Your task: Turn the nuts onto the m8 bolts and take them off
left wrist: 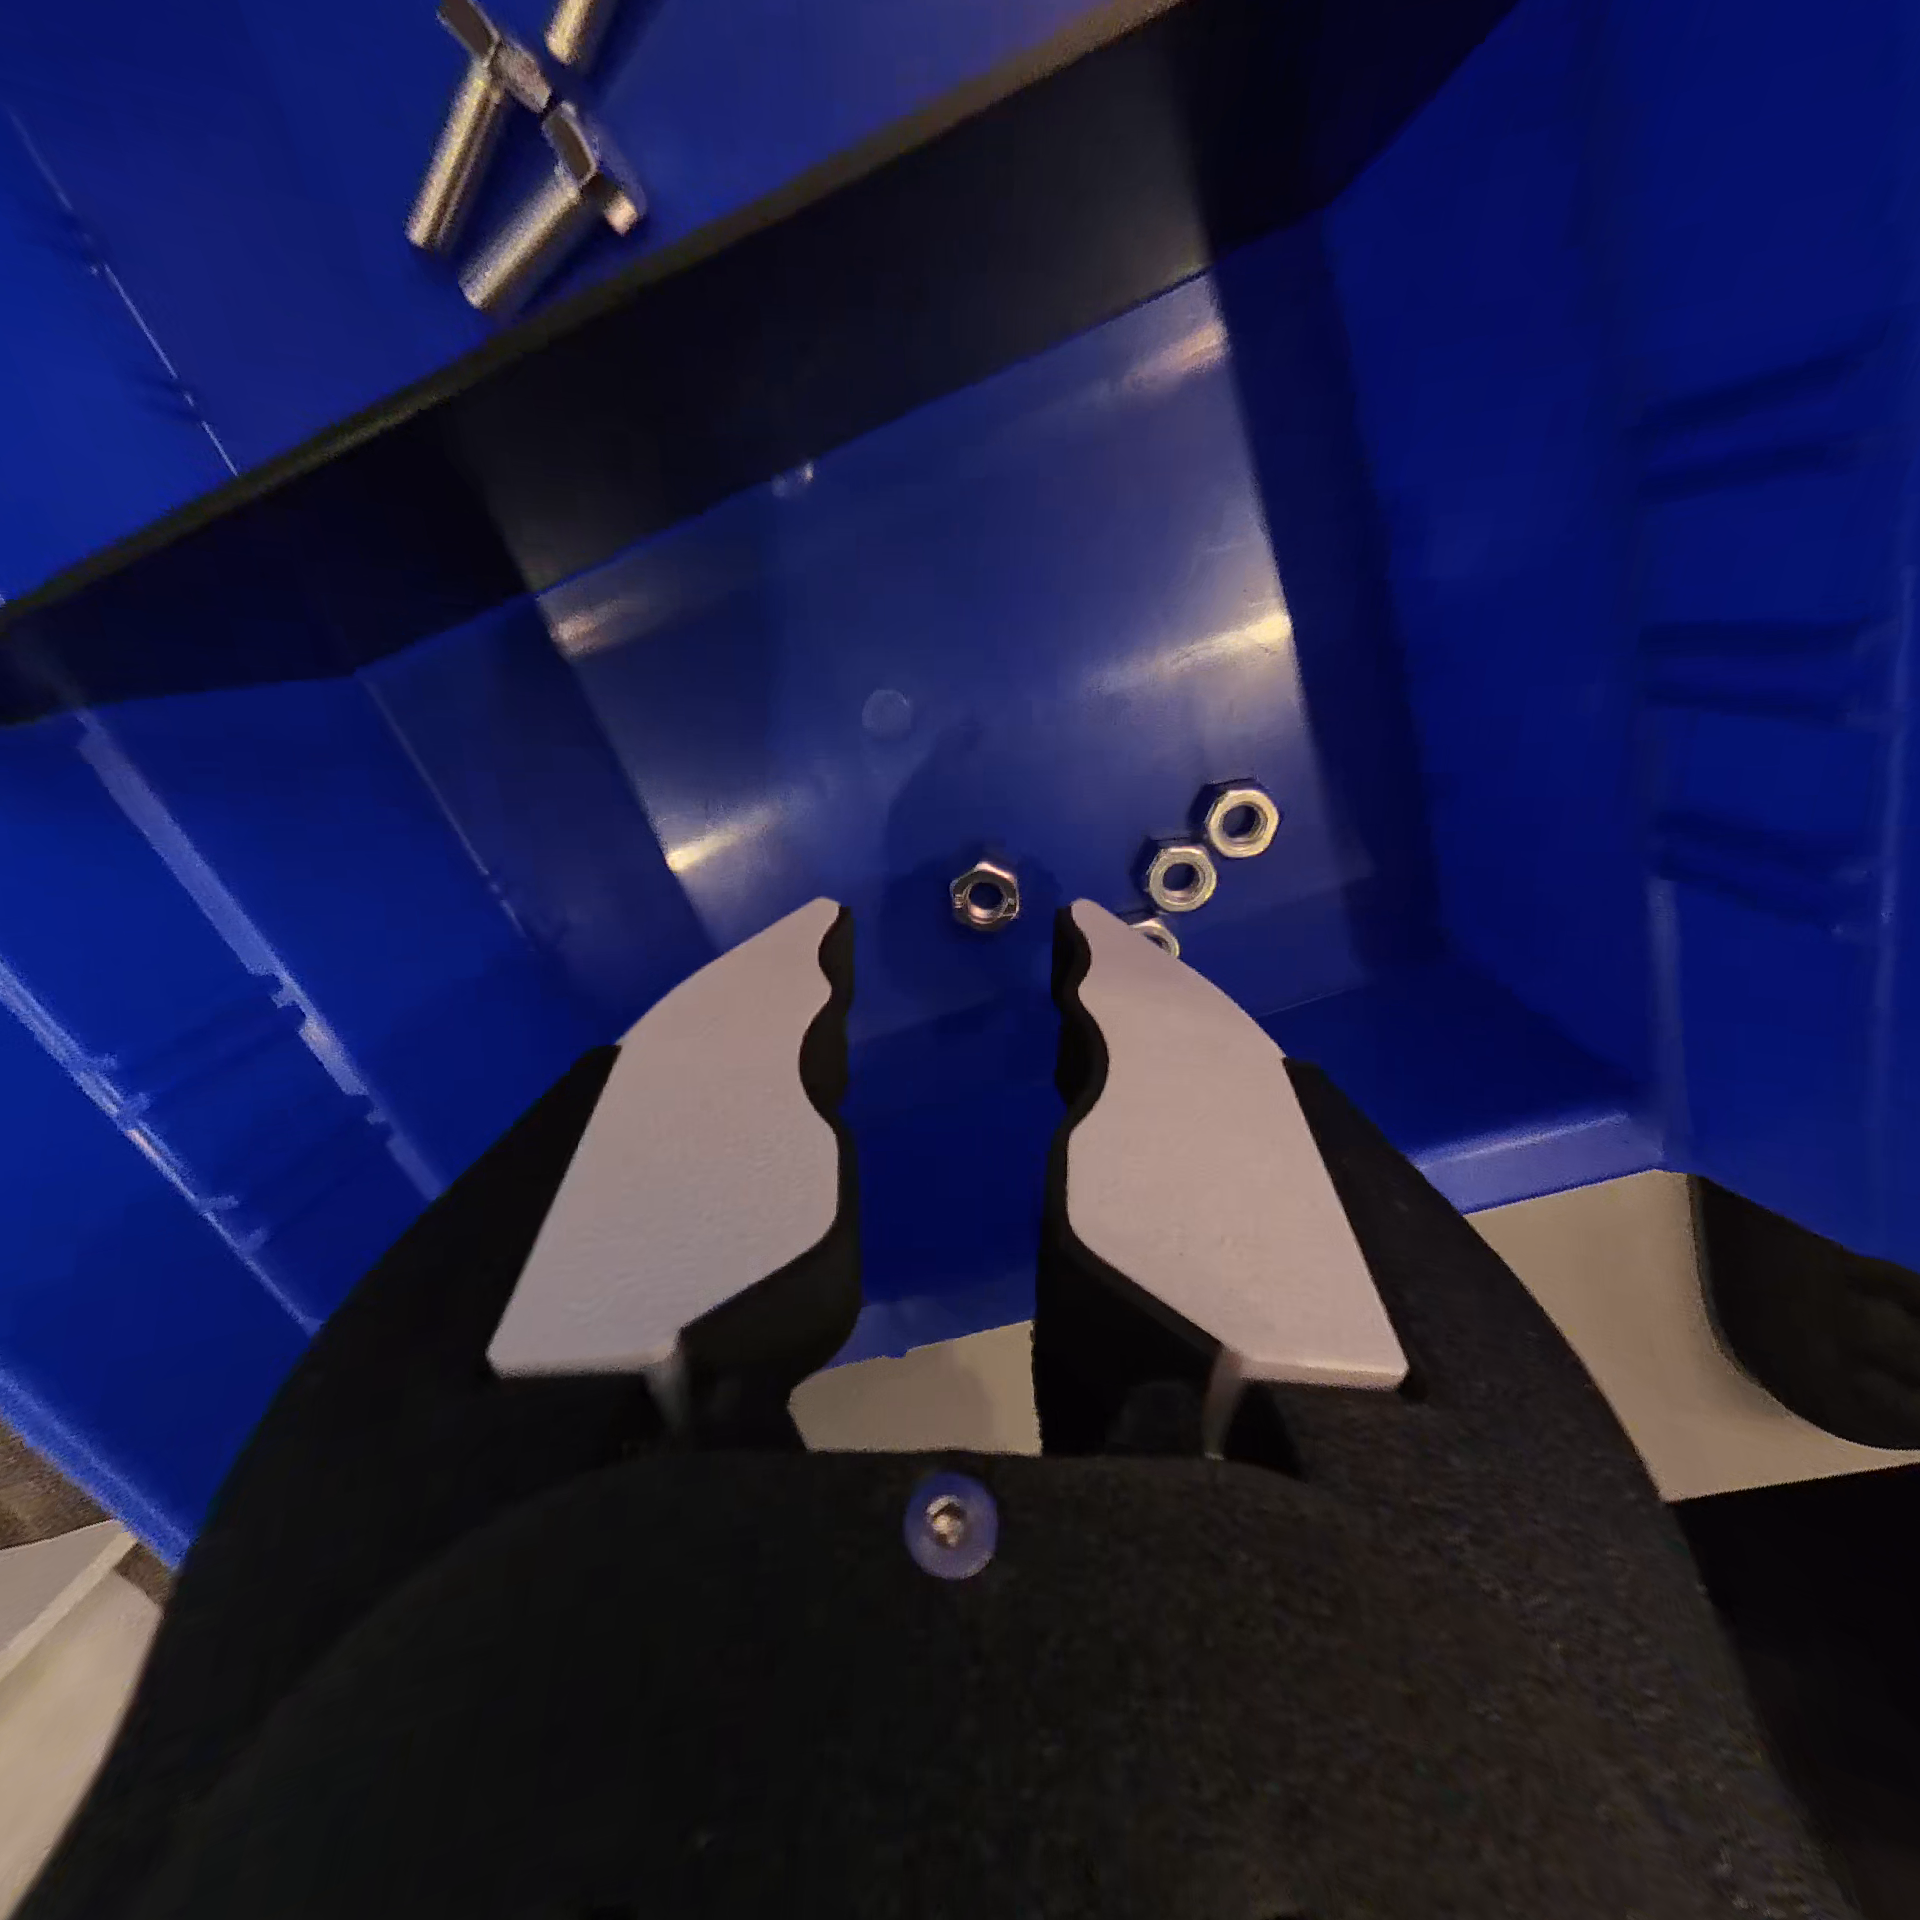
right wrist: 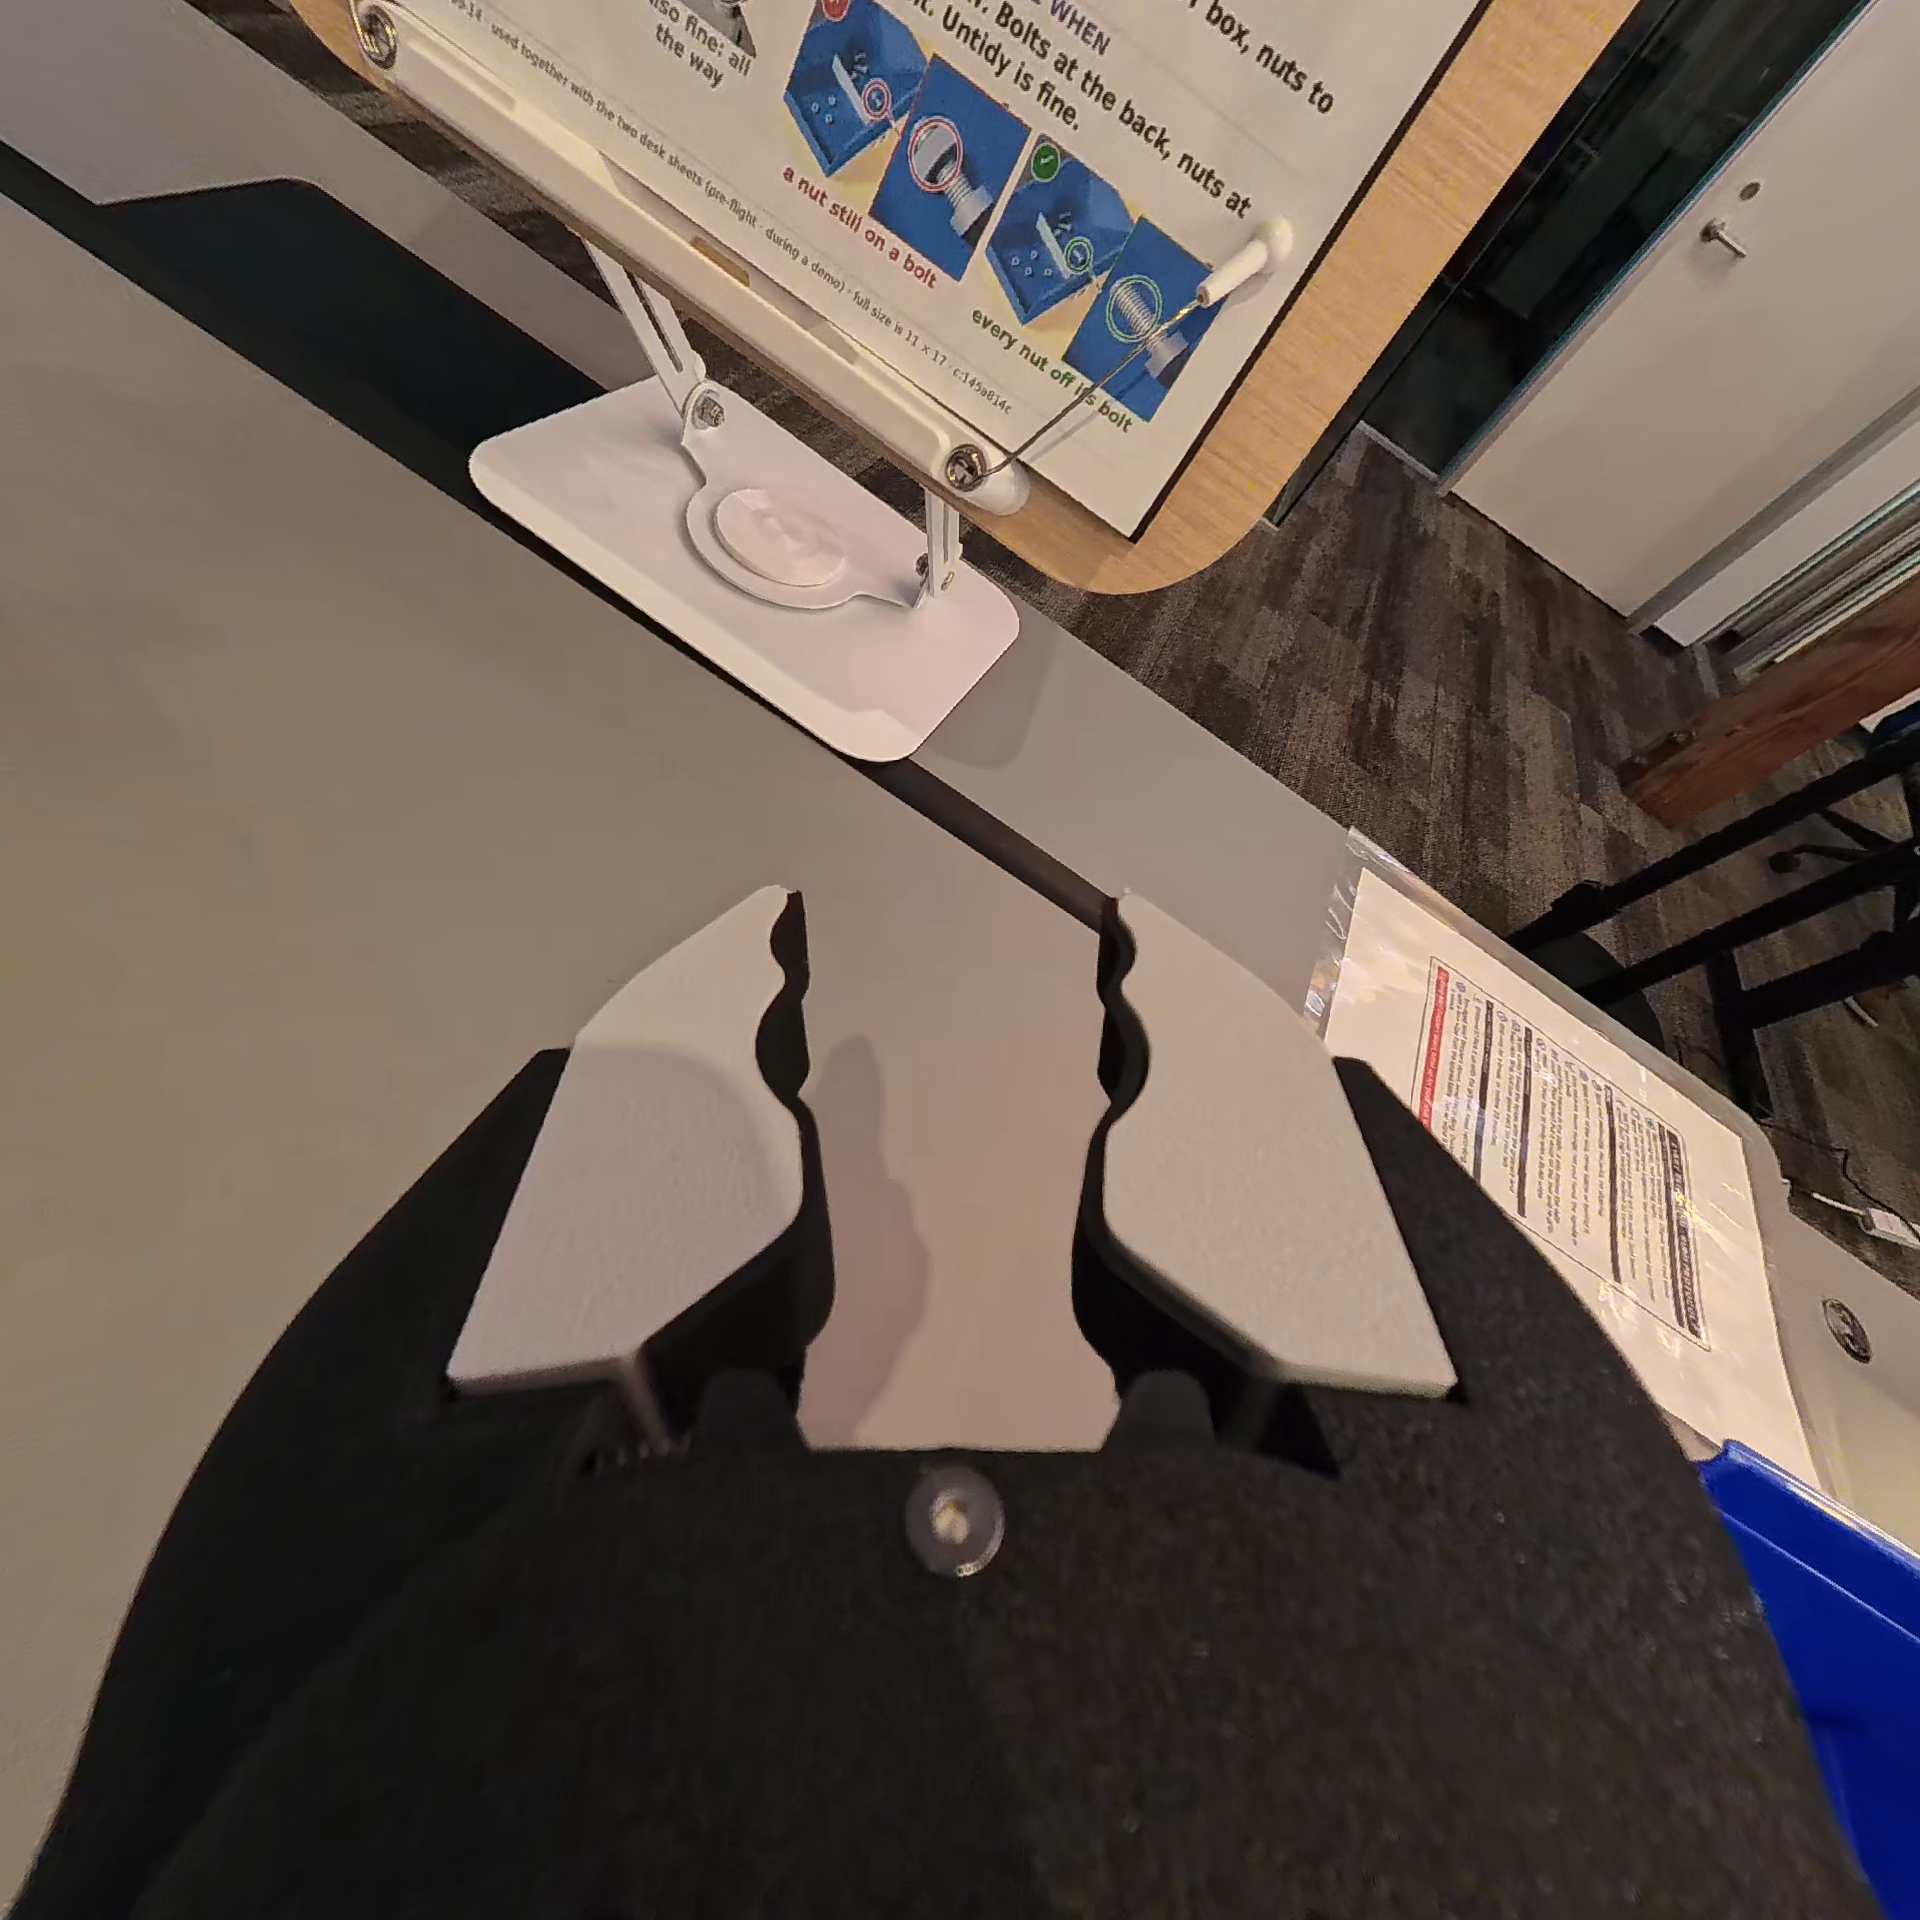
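In the left wrist view my left gripper (left wrist: 951, 920) is open and empty inside the front compartment of a blue bin (left wrist: 1507, 582). A silver hex nut (left wrist: 984, 898) lies on the bin floor just beyond the gap between its fingertips. Two more nuts (left wrist: 1179, 875) (left wrist: 1241, 819) lie to the right, and another nut (left wrist: 1155, 933) is partly hidden behind the right finger. Silver bolts (left wrist: 520, 156) lie in the back compartment, beyond a black divider (left wrist: 623, 416). In the right wrist view my right gripper (right wrist: 951, 909) is open and empty above a grey table (right wrist: 312, 831).
A white stand (right wrist: 748, 582) holds an instruction board (right wrist: 1039, 187) at the table's far edge. A laminated sheet (right wrist: 1538, 1143) lies at the right. A corner of the blue bin (right wrist: 1829, 1600) shows at the lower right. Carpet floor lies beyond the table. Across from one pair of fingers to the other is roughly 60 centimetres.
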`<state>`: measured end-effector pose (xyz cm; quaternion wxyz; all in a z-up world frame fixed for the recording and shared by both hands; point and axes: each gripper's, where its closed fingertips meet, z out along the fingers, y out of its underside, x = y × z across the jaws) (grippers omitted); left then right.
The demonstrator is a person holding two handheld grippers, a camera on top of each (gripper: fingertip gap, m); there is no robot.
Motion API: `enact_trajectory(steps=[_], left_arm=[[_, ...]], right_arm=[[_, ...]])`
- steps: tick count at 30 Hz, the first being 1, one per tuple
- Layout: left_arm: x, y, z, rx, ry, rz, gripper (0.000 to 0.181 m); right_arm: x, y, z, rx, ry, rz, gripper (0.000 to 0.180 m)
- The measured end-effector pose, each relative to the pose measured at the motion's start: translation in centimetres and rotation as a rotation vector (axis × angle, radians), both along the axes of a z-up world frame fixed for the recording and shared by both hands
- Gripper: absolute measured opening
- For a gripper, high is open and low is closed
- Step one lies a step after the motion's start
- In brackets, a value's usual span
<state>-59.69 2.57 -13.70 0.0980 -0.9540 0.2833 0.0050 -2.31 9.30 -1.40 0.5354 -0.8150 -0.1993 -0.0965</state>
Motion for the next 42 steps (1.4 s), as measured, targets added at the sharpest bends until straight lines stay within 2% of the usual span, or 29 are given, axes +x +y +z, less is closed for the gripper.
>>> enact_trajectory(steps=[21,42], left_arm=[[-0.5,0.1,-1.6,-0.142,0.053,0.019,0.036],[-0.7,0.1,-1.9,-0.157,0.042,0.028,0.029]], right_arm=[[0.3,0.0,0.3,0.009,0.009,-0.001,0.053],[0.1,0.1,0.5,0.019,-0.007,0.002,0.054]])
